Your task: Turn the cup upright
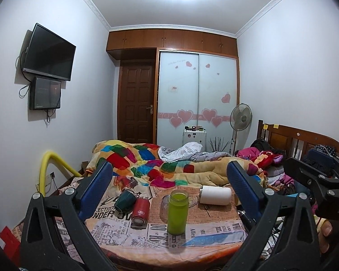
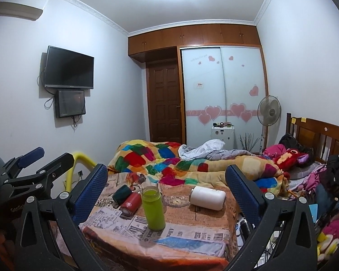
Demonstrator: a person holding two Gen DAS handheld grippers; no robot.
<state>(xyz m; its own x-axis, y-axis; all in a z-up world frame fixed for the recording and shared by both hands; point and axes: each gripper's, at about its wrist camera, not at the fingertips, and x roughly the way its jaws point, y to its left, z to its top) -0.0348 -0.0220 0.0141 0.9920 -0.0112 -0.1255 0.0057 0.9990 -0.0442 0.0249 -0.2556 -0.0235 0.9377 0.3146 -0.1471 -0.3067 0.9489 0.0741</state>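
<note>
- Left claw (image 1: pixel 169 176) and right claw (image 2: pixel 167 176) both gape wide, empty, well back from the table (image 2: pixel 192 232).
- White cup (image 2: pixel 207 197) lies on its side, far right; red cup (image 2: pixel 130 204) and dark green cup (image 2: pixel 122 193) lie toppled at left; green bottle (image 2: pixel 153 207) stands upright.
- Best approach, likely: pinch across the white cup's body, tilt slowly, clear of the glass mug (image 1: pixel 165 205).
- Newsprint cloth covers the table; cluttered bed (image 2: pixel 192 164) behind.

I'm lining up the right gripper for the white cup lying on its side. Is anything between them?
Nothing visible blocks it. The right gripper, open, looks straight across the newspaper-print cloth at the white cup. The green bottle stands upright left of that line, with a glass dish between bottle and cup.
</note>
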